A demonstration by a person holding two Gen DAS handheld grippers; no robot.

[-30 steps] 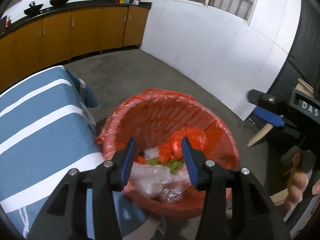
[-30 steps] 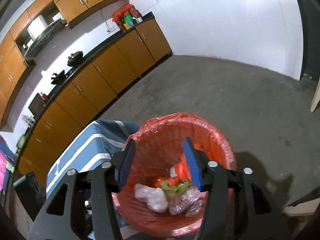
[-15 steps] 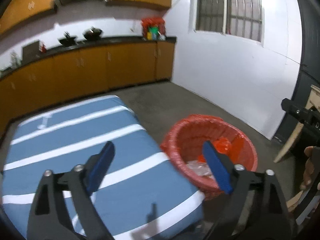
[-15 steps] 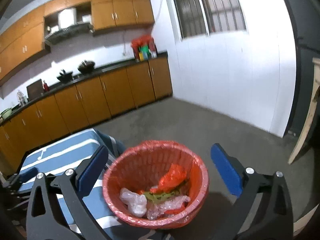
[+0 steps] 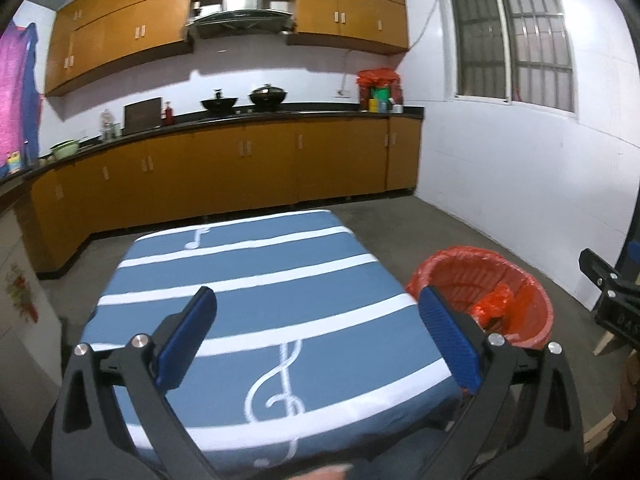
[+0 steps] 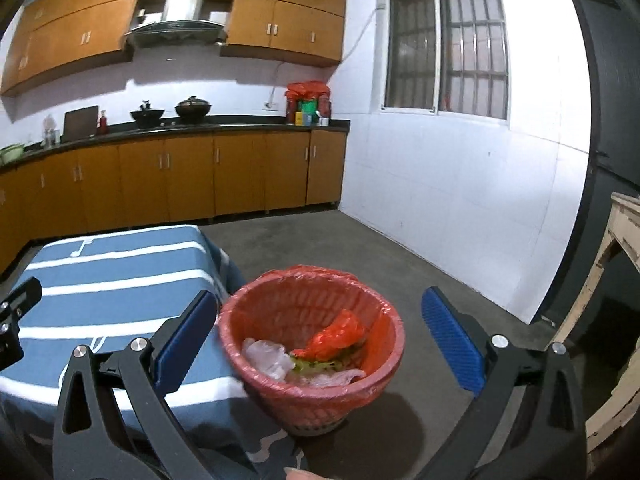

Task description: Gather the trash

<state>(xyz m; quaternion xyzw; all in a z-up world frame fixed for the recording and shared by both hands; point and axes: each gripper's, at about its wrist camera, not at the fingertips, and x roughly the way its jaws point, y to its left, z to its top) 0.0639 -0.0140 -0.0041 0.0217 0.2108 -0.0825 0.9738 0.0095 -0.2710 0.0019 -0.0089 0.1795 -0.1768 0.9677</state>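
Left wrist view: both hand-held grippers [image 5: 316,334] [image 6: 320,336] gape empty; lettering, perhaps "DAS" [image 5: 626,322].

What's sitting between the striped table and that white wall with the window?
In the right wrist view, the red-lined trash basket stands on the grey floor beside the blue striped table; beyond it, bare concrete runs to the white wall.

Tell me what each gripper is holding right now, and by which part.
Nothing is held. The left gripper is wide open above the striped tablecloth; the right gripper is wide open with the red-lined trash basket standing untouched on the floor beyond it.
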